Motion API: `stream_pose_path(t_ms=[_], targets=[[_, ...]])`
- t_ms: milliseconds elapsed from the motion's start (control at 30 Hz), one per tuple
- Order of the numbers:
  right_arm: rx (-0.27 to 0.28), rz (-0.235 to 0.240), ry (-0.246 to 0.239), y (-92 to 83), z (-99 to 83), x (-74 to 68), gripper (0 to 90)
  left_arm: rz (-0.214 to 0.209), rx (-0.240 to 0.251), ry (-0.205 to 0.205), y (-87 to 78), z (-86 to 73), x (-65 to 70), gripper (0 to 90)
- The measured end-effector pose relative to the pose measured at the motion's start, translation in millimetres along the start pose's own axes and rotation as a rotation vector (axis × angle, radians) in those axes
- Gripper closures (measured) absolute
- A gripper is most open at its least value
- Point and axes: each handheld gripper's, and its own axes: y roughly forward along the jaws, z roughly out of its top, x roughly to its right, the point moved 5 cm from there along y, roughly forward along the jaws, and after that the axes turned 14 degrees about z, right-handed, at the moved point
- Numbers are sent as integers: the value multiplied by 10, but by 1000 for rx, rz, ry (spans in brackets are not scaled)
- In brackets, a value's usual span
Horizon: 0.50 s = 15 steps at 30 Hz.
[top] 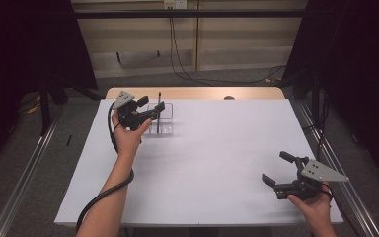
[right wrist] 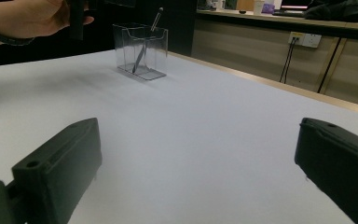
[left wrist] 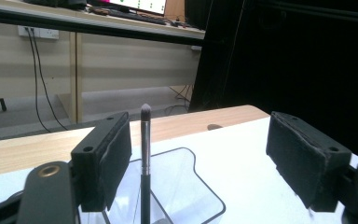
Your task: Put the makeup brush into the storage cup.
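While the left gripper [top: 150, 109] hangs over the far left part of the white table [top: 212, 163], its jaws stand apart with the slim black makeup brush with a grey bristle tip [left wrist: 145, 154] between them, pads not pressing on it. In the left gripper view the brush stands close to upright, just beside the left pad, well apart from the right pad; I can't tell if it grazes the left pad. The brush's lower end sits inside the clear plastic rectangular holder [left wrist: 200, 186], bristle tip up and above the holder's rim. In the high view the brush [top: 158, 113] rises out of the holder [top: 167, 126], which sits on the table near the far edge, right at the left gripper's jaw tips. In the right gripper view the holder [right wrist: 142, 46] is far off across the table, the brush [right wrist: 149, 37] leaning inside it, and the left hand [right wrist: 32, 18] is just beside the holder. Right gripper [top: 281, 170] is at the near right corner of the table, held in the right hand [top: 316, 207], well apart from holder and brush. Its jaws are wide apart with nothing but bare table between them.
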Motion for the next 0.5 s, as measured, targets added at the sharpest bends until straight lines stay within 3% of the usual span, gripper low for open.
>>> stream_pose_path(t_ms=[500], targets=[[1, 0, -1, 1, 2, -1, 4, -56, -3, 35, -14, -5, 67, 37]])
